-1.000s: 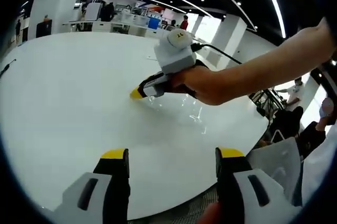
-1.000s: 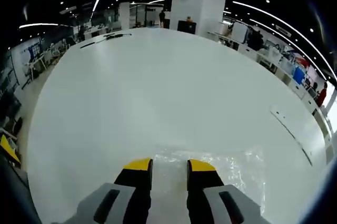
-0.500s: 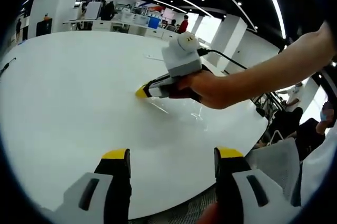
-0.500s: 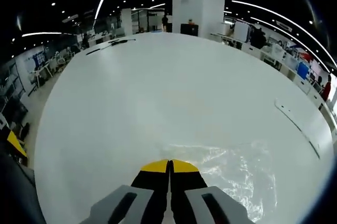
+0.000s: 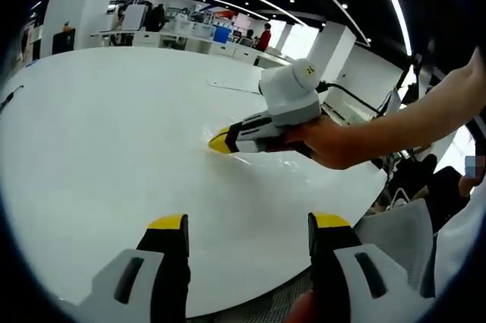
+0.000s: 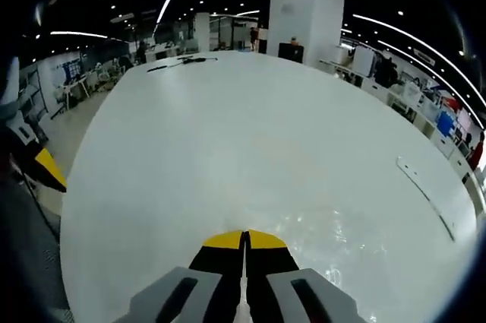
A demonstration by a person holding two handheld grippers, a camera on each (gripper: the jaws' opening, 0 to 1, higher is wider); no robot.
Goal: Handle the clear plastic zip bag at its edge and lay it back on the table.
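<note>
Right gripper [image 6: 244,236] clenched, jaws pressed together at the near edge of the clear plastic zip bag [image 6: 357,262]. Bag edge presumably pinched between the tips, though film too thin and glossy to confirm the bite itself. Rest of bag seen as crinkled, shiny patch spreading right and near of the tips over the white table [image 6: 228,133].

From the left gripper view, right gripper [image 5: 221,141] seen held in a hand [image 5: 334,140], yellow tips just above the tabletop [image 5: 99,125], a faint glint of film trailing under and behind them toward the right. Cannot tell whether bag hangs clear of the surface or drags partly on it.

Left gripper [image 5: 247,222] released, jaws wide apart, nothing between them, hovering over the near table edge, well apart from the bag. Yellow tip of it also visible at the far left of the right gripper view [image 6: 47,167].

Progress judgement: edge grasp done, bag in hand, roughly mid-task. Left to do: lower the held edge, spread flat on table, part the jaws, withdraw. Bag not yet let go.

Thin dark strip [image 6: 425,197] lying on the table at right, well apart from the bag. Dark cables [image 6: 186,61] at the far table edge.
</note>
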